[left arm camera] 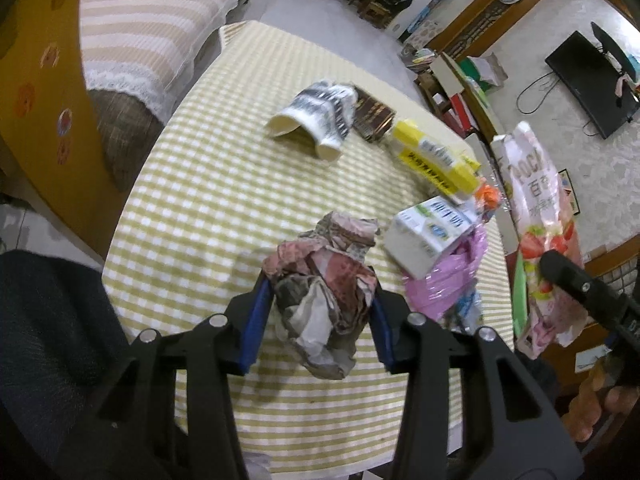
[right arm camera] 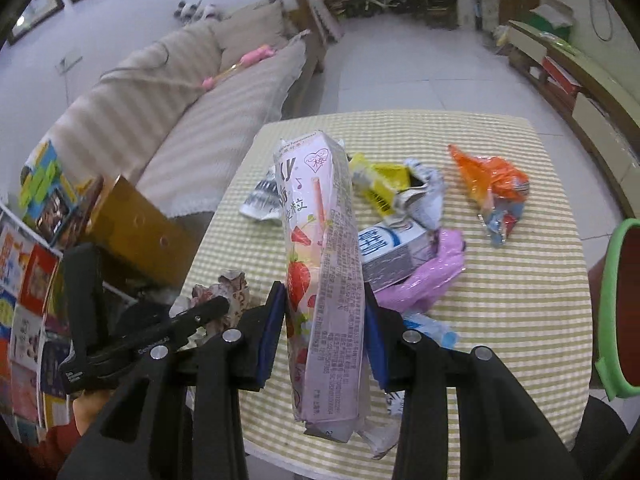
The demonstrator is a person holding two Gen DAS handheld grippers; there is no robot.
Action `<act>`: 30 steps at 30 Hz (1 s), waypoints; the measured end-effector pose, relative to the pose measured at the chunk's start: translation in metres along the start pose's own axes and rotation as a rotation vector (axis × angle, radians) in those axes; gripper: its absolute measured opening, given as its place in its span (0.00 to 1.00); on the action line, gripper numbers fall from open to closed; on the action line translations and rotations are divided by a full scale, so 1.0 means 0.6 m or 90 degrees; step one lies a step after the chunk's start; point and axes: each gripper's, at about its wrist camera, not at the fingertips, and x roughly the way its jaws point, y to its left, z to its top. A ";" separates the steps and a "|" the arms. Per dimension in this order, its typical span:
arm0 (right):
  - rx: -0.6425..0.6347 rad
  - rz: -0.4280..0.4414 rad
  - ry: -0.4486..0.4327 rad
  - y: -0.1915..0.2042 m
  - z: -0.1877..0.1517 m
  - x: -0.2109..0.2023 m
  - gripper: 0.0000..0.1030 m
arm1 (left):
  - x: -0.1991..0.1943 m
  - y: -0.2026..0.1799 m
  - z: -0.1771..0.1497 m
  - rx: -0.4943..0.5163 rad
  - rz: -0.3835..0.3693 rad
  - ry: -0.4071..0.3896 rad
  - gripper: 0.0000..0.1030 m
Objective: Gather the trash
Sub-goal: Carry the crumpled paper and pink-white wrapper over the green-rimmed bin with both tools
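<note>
My left gripper [left arm camera: 318,300] is shut on a crumpled brownish paper wad [left arm camera: 324,292], held above the checked table [left arm camera: 192,200]. My right gripper [right arm camera: 324,312] is shut on a tall pink strawberry snack box [right arm camera: 324,280], also seen in the left wrist view [left arm camera: 540,240]. On the table lie a white milk carton [left arm camera: 428,236], a pink plastic bag [left arm camera: 444,280], a yellow box [left arm camera: 436,160], a striped paper cup [left arm camera: 316,120] and an orange wrapper [right arm camera: 492,184]. The left gripper [right arm camera: 208,312] shows at the left of the right wrist view.
A striped sofa [left arm camera: 152,32] runs along the table's far left side. A yellow cardboard piece [left arm camera: 48,100] stands left of the table. A green-rimmed bin [right arm camera: 616,308] sits at the table's right edge. Shelves and a monitor [left arm camera: 592,84] line the right wall.
</note>
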 end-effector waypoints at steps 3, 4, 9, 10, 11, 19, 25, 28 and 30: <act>0.016 -0.007 -0.005 -0.016 -0.003 -0.009 0.36 | -0.008 -0.024 0.012 0.021 -0.011 -0.011 0.42; 0.023 -0.008 -0.007 -0.021 -0.007 -0.009 0.36 | -0.010 -0.033 0.016 0.029 -0.016 -0.014 0.42; 0.048 -0.010 -0.018 -0.038 -0.013 -0.021 0.36 | -0.012 -0.074 0.032 0.068 -0.031 -0.024 0.42; 0.052 -0.012 -0.021 -0.042 -0.015 -0.025 0.36 | -0.010 -0.085 0.035 0.077 -0.035 -0.024 0.42; 0.055 -0.013 -0.023 -0.044 -0.015 -0.026 0.36 | -0.008 -0.092 0.039 0.081 -0.037 -0.023 0.42; 0.103 -0.008 -0.043 -0.077 -0.021 -0.049 0.36 | 0.003 -0.148 0.049 0.124 -0.055 -0.017 0.42; 0.116 -0.008 -0.052 -0.094 -0.023 -0.062 0.36 | 0.013 -0.170 0.049 0.140 -0.058 -0.008 0.42; 0.128 -0.006 -0.056 -0.104 -0.026 -0.065 0.36 | 0.016 -0.184 0.050 0.148 -0.061 -0.008 0.42; 0.135 -0.006 -0.058 -0.110 -0.028 -0.068 0.36 | 0.018 -0.193 0.050 0.155 -0.063 -0.007 0.42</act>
